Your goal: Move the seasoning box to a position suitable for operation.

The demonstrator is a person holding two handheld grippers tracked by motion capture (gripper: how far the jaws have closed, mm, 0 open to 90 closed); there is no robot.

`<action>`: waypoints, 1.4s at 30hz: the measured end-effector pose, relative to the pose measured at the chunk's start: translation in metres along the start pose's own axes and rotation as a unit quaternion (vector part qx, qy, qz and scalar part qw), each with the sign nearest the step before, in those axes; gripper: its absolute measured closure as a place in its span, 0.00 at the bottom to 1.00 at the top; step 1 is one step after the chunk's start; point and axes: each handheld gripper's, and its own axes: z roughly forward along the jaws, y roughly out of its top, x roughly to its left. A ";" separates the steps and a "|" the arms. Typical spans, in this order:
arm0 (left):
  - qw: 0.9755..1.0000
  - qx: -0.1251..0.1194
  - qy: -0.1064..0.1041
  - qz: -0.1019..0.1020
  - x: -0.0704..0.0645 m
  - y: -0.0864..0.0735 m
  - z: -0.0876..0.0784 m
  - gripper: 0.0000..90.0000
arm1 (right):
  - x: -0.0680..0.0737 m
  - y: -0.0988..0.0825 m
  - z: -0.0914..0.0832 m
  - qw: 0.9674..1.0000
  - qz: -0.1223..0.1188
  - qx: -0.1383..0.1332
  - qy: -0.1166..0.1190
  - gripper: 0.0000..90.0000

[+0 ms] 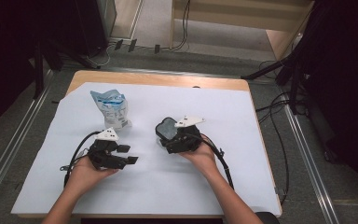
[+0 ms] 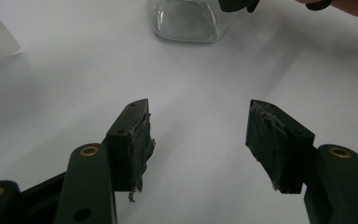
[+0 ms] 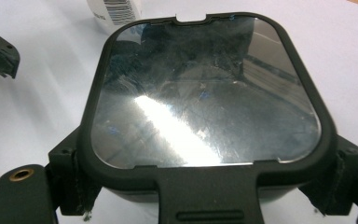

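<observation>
Right gripper (image 1: 168,135) clamped on square clear-glass container with dark-rimmed lid (image 3: 205,93), just right of blue-white crumpled packet (image 1: 111,108). Left gripper (image 2: 198,140) wide, empty, below packet.

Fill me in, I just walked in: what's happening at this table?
A person works with a hand-held gripper in each hand. The right hand-held gripper is clamped on a clear container with a black-rimmed lid, standing on the white table cover. The left hand-held gripper hangs open over the cover, holding nothing. A crumpled blue-and-white bag stands behind it.
</observation>
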 end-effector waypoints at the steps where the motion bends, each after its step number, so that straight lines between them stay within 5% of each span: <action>1: 1.000 -0.001 -0.001 0.000 0.000 0.000 0.000 0.45 | 0.000 0.001 -0.002 1.000 0.000 -0.004 0.001 0.16; 6: 1.000 -0.003 -0.001 0.002 0.000 0.002 0.000 0.45 | 0.001 0.004 -0.011 1.000 0.004 -0.007 0.001 0.16; 11: 1.000 -0.001 -0.002 0.007 0.001 0.004 0.001 0.46 | -0.005 0.010 -0.035 0.998 0.035 -0.047 0.029 0.16; 19: 1.000 -0.003 -0.006 0.008 0.001 0.007 0.003 0.55 | -0.005 0.008 -0.059 0.998 0.032 -0.056 0.022 0.17; 22: 1.000 0.000 -0.005 0.014 0.001 0.009 0.005 0.68 | -0.004 0.004 -0.064 0.998 0.030 -0.047 0.015 0.21; 34: 1.000 -0.007 -0.017 0.024 0.002 0.019 0.013 0.91 | -0.006 -0.020 -0.079 0.997 0.060 -0.050 0.016 0.48; 40: 0.999 0.004 -0.015 0.035 0.003 0.027 0.015 0.91 | -0.003 -0.031 -0.084 0.996 0.070 -0.049 0.019 0.55; 42: 0.999 0.005 -0.016 0.032 0.006 0.032 0.016 0.80 | 0.001 -0.035 -0.089 0.997 0.062 -0.049 0.011 0.60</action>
